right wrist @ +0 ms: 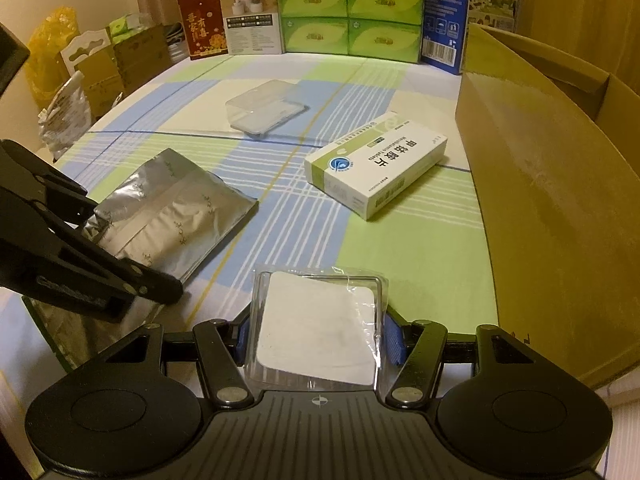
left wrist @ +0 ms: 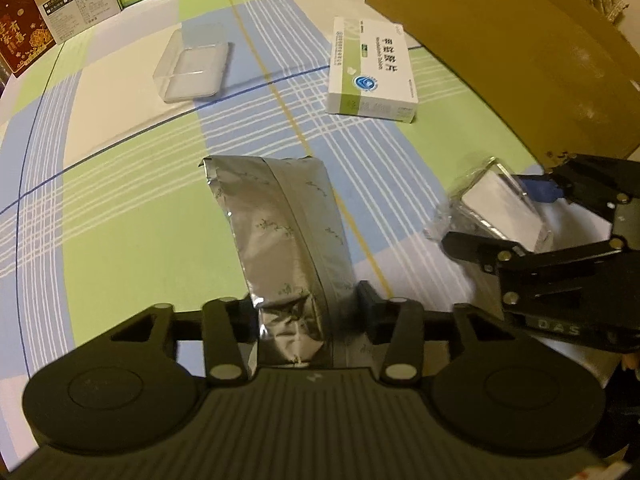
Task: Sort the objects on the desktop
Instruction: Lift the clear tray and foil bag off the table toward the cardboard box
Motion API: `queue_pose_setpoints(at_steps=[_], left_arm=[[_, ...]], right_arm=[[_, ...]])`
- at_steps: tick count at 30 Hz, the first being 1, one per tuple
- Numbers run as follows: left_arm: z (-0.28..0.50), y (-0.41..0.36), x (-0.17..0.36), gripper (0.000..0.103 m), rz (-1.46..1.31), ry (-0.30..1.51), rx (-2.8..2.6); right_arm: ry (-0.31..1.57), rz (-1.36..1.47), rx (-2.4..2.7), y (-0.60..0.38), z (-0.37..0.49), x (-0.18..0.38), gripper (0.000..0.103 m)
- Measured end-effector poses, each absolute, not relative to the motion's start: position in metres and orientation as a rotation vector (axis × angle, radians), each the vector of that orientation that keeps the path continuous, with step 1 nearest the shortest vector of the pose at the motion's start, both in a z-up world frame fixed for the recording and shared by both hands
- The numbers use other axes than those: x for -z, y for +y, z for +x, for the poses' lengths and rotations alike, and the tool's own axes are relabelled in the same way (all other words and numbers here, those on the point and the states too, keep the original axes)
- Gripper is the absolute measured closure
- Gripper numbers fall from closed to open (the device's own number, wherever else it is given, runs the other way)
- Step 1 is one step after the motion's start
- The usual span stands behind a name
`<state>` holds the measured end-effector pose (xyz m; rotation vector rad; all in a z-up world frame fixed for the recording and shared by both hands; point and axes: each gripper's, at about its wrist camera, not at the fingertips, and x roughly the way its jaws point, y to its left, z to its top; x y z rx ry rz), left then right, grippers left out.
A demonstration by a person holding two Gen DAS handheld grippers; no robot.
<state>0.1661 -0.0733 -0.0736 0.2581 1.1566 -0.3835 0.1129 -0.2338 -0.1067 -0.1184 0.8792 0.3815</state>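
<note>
Gripping stuff on both sides right now. The left gripper has its jaws clamped on the near end of a silver foil pouch, which lies stretched away from it over the checked tablecloth. The right gripper has its blue pads pressed on either side of a clear plastic packet with a white pad inside, so that one's held too.

Moving outward: in the left wrist view the right gripper sits just to the right of the pouch, near a big cardboard box that fills the right side of the table. A white and green medicine box lies flat a bit further out, close to the cardboard box but not touching it as far as I can tell. Further still, toward the middle, is a clear plastic case. Along the far edge stand green tissue boxes, a red box and a blue carton.
</note>
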Motion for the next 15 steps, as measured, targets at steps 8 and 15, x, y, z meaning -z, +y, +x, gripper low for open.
queue_pose_setpoints(at_steps=[8,15], left_arm=[[0.165,-0.079,0.074,0.067,0.293,1.135,0.393],[0.146,-0.081,0.063,0.072,0.263,1.124,0.392]], right_arm=[[0.869,-0.109,-0.387,-0.234,0.112,0.104,0.045],[0.842,-0.073,-0.376,-0.241,0.097,0.092,0.046]])
